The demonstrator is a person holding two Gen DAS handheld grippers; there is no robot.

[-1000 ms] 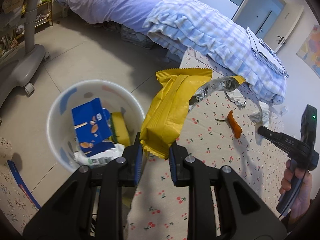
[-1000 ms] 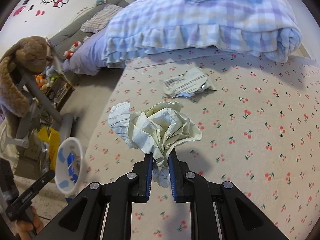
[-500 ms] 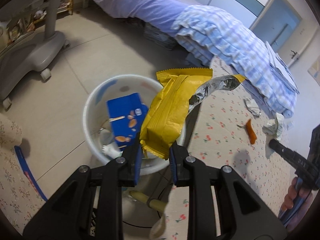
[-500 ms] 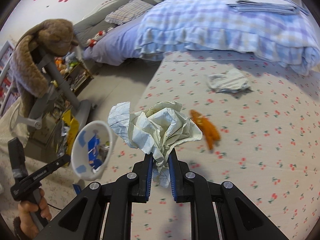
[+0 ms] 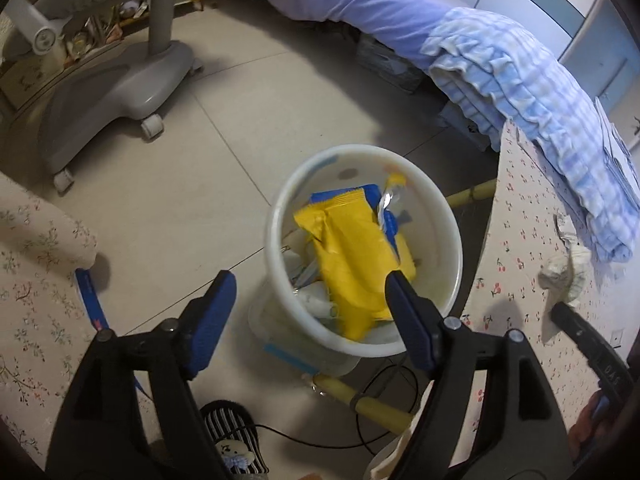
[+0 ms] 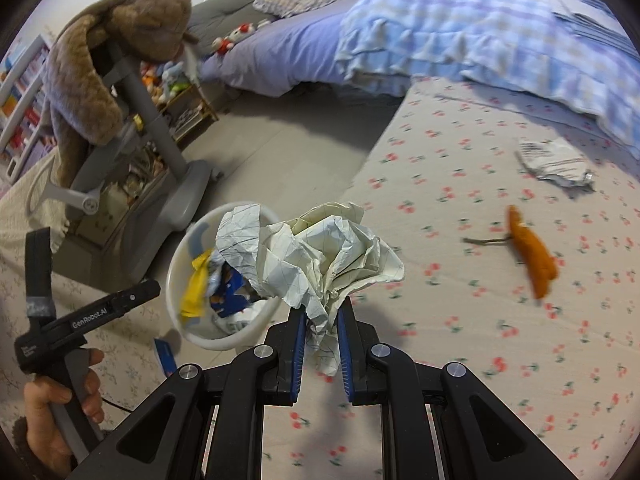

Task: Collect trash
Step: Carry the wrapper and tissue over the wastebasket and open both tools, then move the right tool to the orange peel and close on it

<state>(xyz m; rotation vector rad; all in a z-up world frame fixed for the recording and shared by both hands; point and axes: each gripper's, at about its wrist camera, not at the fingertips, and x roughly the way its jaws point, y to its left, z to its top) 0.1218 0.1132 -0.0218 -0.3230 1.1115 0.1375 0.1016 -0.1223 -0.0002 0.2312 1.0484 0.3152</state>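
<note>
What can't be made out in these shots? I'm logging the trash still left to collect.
- Bin bottom: the yellow wrapper covers it in the left view; in the right view the paper ball hides part of the opening.
- Orange scrap on the bed: motion-blurred in the right view, kind unclear.
- Silver wrapper: print too small to read.
- Right gripper: jaws cut off by the edge in the left view.

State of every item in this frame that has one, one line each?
Left gripper: open, empty.
Right gripper: shut on crumpled lined paper.
Yellow foil snack wrapper: inside white plastic bin.
Orange wrapper: lying on cherry-print bedsheet.
</note>
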